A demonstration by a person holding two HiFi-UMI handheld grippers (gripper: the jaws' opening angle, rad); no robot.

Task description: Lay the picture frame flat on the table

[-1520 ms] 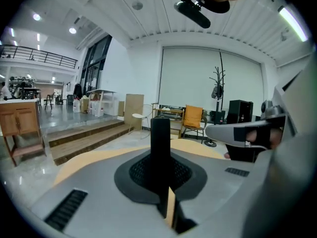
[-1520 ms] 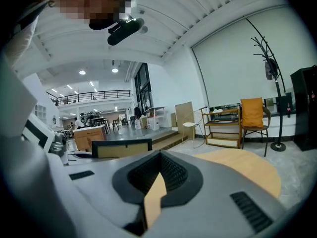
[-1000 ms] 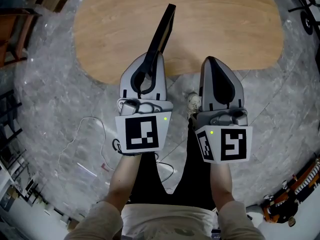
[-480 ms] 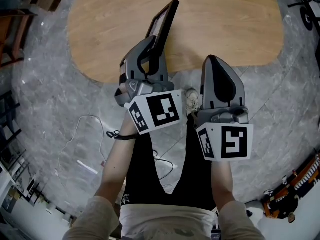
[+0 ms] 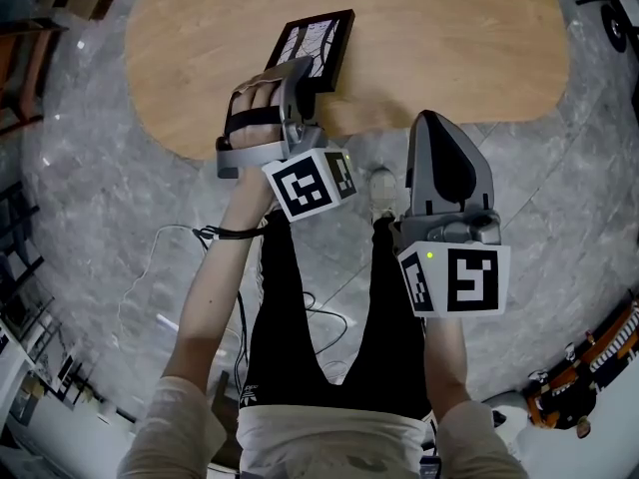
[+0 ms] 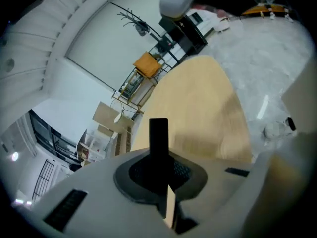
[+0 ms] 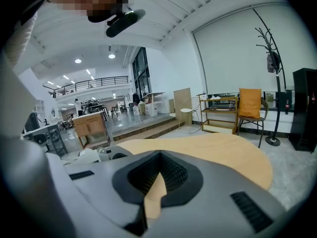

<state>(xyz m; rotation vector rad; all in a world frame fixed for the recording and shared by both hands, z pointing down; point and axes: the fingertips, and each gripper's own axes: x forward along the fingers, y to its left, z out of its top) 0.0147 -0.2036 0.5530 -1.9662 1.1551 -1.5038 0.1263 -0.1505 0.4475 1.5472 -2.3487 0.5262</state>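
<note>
The picture frame (image 5: 318,46) has a black border and a pale marbled print. It faces up and lies nearly level over the wooden table (image 5: 449,48), near the front edge. My left gripper (image 5: 295,68) is rolled onto its side and shut on the frame's near edge. In the left gripper view the frame (image 6: 159,138) shows edge-on as a black bar between the jaws of the left gripper (image 6: 159,170). My right gripper (image 5: 431,123) hangs off the table's front edge over the floor, shut with nothing in it. Its jaws (image 7: 157,157) point across the table (image 7: 208,150).
Grey marble floor surrounds the oval table. A white cable (image 5: 170,267) lies on the floor at the left, and the person's shoe (image 5: 382,190) is below the table edge. An orange chair (image 7: 251,105) and a coat stand (image 7: 270,58) are beyond the table.
The left gripper has rolled over to the left with the frame. The frame has turned from standing edge-on to face-up and nearly level. The right gripper has barely moved.
</note>
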